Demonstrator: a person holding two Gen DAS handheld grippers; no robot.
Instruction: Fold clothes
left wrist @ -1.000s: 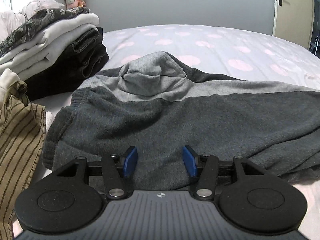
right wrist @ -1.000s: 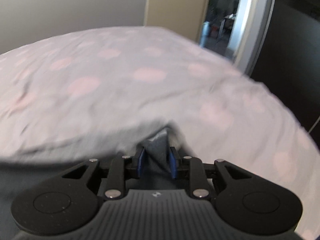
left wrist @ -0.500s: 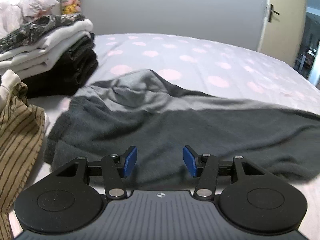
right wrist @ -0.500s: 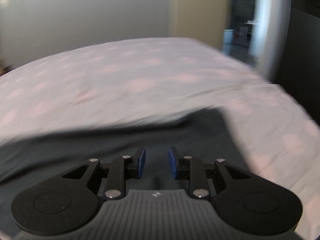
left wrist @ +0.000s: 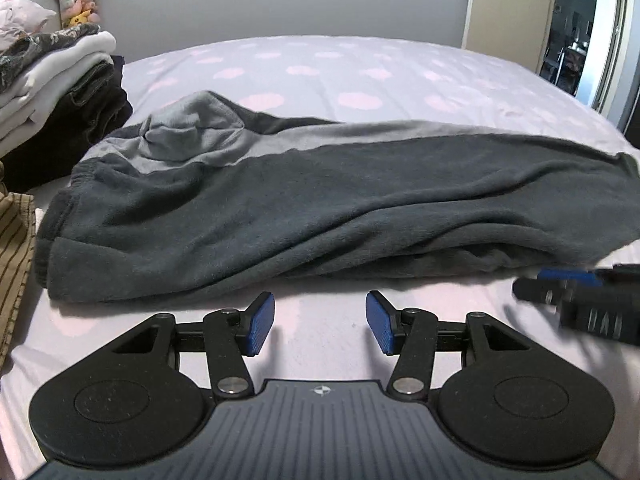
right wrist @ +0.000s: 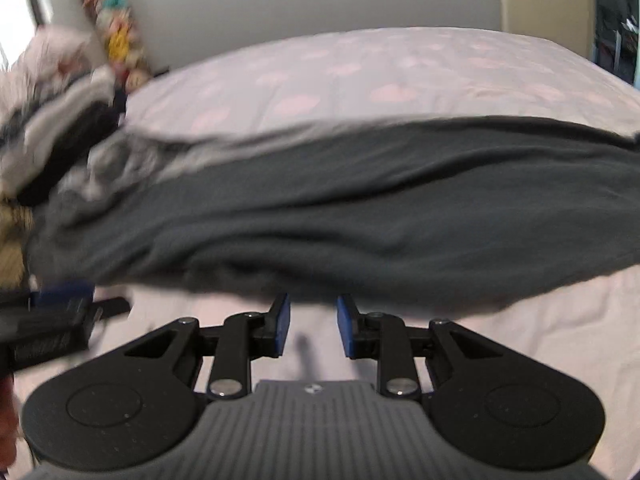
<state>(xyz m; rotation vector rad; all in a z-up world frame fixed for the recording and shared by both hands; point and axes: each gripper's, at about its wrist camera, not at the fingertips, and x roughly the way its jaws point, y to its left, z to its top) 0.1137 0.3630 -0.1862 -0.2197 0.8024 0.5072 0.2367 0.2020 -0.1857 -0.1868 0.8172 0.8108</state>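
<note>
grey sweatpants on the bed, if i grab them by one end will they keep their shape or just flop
The grey sweatpants will likely flop: the fabric already sags into soft ridges on the bed. The thick, fleecy cloth suggests some weight, so the free end would probably drag. It looks matte, so unlikely to slip from the left gripper.

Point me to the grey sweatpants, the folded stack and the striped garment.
grey sweatpants (left wrist: 320,200): left wrist view, dark leg panel.
folded stack (left wrist: 60,80): left wrist view, white layer.
striped garment (left wrist: 14,248): left wrist view, tan striped cloth at the edge.
</note>
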